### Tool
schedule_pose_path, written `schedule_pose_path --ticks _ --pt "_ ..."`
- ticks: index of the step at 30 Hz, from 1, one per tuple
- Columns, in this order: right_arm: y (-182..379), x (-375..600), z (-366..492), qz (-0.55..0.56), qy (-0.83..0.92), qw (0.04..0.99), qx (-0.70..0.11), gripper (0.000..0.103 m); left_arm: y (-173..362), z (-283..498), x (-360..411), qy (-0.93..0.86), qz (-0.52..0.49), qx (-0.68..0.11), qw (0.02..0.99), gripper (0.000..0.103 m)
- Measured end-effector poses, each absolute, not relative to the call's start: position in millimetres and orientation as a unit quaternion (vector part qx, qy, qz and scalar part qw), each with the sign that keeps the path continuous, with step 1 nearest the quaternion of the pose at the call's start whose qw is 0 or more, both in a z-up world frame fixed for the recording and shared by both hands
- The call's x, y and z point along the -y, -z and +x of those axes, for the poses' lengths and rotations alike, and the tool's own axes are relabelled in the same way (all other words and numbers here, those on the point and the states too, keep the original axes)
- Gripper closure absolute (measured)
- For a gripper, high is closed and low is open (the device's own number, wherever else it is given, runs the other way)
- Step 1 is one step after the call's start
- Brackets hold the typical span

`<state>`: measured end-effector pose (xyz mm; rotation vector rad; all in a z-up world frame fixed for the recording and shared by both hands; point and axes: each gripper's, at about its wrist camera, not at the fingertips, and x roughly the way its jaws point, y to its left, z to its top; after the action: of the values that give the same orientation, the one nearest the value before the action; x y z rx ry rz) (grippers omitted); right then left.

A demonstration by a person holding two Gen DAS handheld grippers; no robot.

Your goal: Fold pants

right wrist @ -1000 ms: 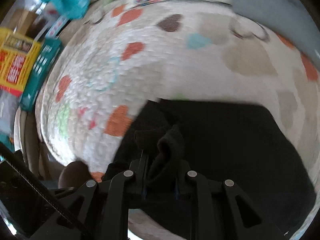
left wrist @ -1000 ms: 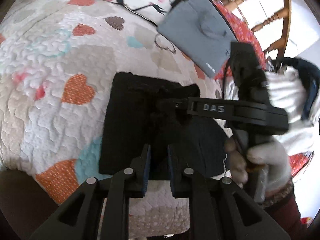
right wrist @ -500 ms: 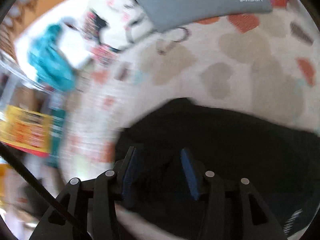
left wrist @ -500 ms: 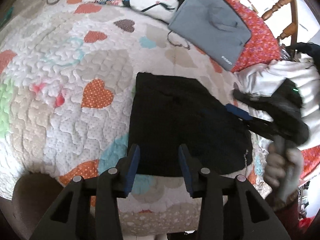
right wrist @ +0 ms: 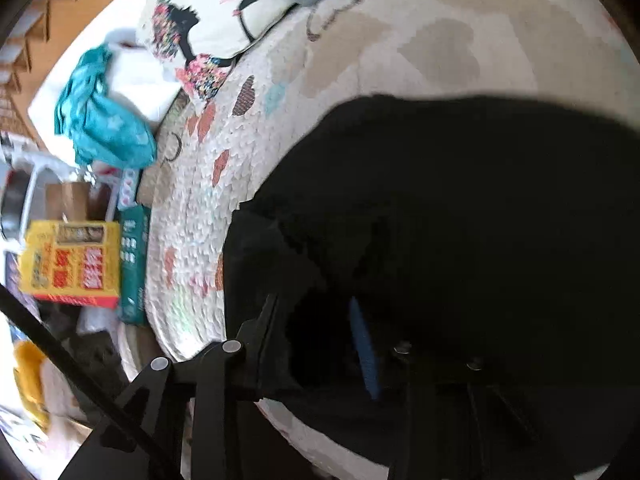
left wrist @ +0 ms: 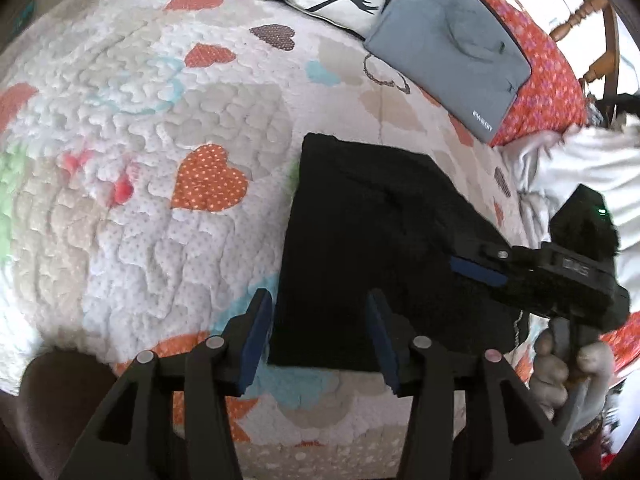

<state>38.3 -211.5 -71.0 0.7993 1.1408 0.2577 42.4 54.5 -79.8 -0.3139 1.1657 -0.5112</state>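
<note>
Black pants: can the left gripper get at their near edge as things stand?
Probably yes. The left gripper is opening, nothing between its fingers, and the near edge of the folded black pants lies just beyond them, uncovered. The right gripper sits off to the side.

Looking steeply down from the left wrist along its own fingers (left wrist: pixel 256 332), taking in the folded black pants (left wrist: pixel 372 256) on the heart-print quilt (left wrist: pixel 160 128) from a moderate height, with the right gripper (left wrist: pixel 476 270) entering at the frame's right. Looking from the right wrist much closer and rolled sideways, filling most of that frame with the same pants and a strip of the same quilt, both blurred.
</note>
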Motion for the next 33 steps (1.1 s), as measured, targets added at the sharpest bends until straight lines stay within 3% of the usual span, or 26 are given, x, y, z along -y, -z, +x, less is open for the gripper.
schedule_pose_path --ticks 4,6,15,17,19,20,21,23,33 --pt "44 194 61 0.328 -0.146 0.770 -0.527 0.051 91 52 -47 0.247 -0.150 -0.533 0.795 0.056" --pt "37 173 81 0.302 -0.166 0.766 -0.543 0.038 99 55 -42 0.248 -0.148 -0.538 0.792 0.056" --pt "80 75 173 0.133 -0.067 0.707 -0.691 0.035 106 51 -40 0.261 -0.169 -0.521 0.795 0.051" --pt "92 56 180 0.075 -0.056 0.692 -0.715 0.032 105 45 -35 0.270 -0.147 -0.522 0.796 0.078" --pt "91 42 178 0.014 -0.056 0.693 -0.719 0.047 104 43 -32 0.275 -0.133 -0.518 0.799 0.087" --pt "90 39 176 -0.017 -0.055 0.696 -0.715 0.070 104 44 -33 0.275 -0.141 -0.522 0.795 0.088" --pt "88 41 173 -0.030 -0.056 0.700 -0.711 0.083 105 47 -36 0.277 -0.156 -0.527 0.788 0.088" --pt "84 54 169 0.006 -0.069 0.707 -0.704 0.092 106 52 -42 0.280 -0.179 -0.534 0.778 0.089" --pt "52 52 193 0.078 -0.081 0.742 -0.661 0.096 102 77 -71 0.263 -0.221 -0.528 0.776 0.091"
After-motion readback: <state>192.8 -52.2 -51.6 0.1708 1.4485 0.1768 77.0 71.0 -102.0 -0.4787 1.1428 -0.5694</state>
